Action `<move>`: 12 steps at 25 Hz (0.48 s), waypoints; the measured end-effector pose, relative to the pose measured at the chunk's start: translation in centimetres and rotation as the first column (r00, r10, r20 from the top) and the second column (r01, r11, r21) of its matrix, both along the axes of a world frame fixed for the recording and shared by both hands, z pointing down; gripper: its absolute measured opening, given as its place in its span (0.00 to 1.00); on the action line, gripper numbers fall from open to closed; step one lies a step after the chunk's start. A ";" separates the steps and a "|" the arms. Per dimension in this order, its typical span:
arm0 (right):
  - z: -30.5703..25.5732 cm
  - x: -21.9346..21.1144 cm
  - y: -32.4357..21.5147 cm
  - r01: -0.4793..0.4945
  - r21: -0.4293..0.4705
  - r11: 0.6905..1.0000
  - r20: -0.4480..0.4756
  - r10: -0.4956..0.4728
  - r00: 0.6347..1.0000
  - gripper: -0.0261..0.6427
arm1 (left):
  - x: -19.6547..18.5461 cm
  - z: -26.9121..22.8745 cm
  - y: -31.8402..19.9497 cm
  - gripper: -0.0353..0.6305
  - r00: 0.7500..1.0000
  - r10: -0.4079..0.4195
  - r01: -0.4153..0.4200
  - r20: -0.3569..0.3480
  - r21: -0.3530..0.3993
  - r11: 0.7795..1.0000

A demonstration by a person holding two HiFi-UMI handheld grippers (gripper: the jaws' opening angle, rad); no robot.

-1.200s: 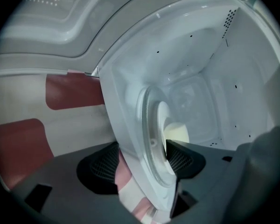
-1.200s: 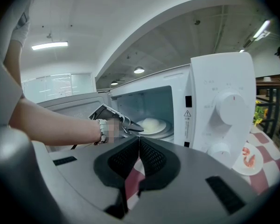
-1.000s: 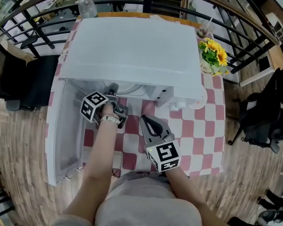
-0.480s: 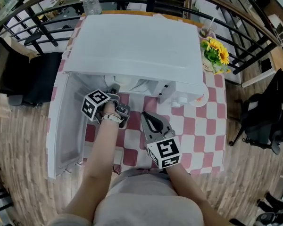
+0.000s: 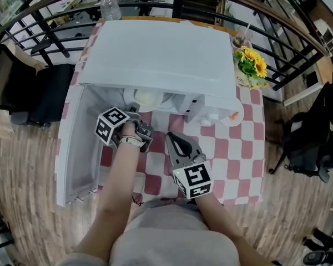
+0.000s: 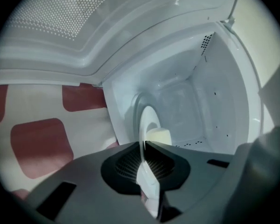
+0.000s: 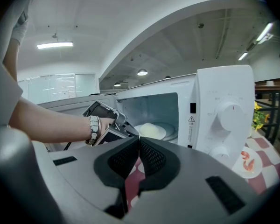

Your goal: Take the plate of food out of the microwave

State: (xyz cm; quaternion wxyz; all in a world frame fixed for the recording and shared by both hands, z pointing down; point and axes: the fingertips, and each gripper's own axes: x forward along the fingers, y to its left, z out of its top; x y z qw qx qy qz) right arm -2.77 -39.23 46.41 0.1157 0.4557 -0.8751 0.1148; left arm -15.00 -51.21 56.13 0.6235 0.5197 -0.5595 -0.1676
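Note:
A white microwave [image 5: 155, 54] stands on the checked table with its door [image 5: 77, 148] swung open to the left. Inside lies a white plate [image 5: 147, 100] with a pale mound of food [image 6: 158, 136]. My left gripper [image 5: 134, 105] reaches into the opening. Its jaws are closing, and the near rim of the plate [image 6: 147, 125] is pinched between its pads [image 6: 130, 164]. My right gripper [image 5: 175, 140] hovers over the table in front of the microwave, shut with nothing in it. From the right gripper view the plate [image 7: 151, 130] shows just beyond the left gripper [image 7: 123, 125].
The control panel with two knobs [image 7: 228, 115] is at the microwave's right. A small saucer [image 5: 233, 117] sits by its front corner. A vase of sunflowers [image 5: 252, 65], a cup [image 5: 241, 35] and a water bottle [image 5: 109, 7] stand at the back. Railings ring the table.
The head view has tilted, so more of the microwave's inside and the plate shows now. Both grippers have stayed nearly where they were.

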 end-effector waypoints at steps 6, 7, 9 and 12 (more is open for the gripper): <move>-0.6 -0.2 0.4 -0.001 0.016 1.000 0.003 0.001 1.000 0.08 | 0.2 -0.9 0.5 0.07 0.997 -0.013 0.018 -0.070 0.069 0.997; -0.7 -0.3 0.4 0.000 0.018 1.000 0.002 0.000 1.000 0.08 | 0.2 -0.9 0.6 0.07 0.998 -0.011 0.016 -0.069 0.077 0.997; -0.8 -0.3 0.5 0.000 0.022 1.000 -0.001 0.000 1.000 0.08 | 0.2 -1.1 0.8 0.07 0.998 0.000 0.005 -0.056 0.097 0.995; -1.1 -0.2 0.6 -0.005 0.030 1.000 -0.004 0.005 1.000 0.08 | 0.5 -1.5 1.3 0.07 0.999 0.018 -0.013 -0.036 0.134 0.991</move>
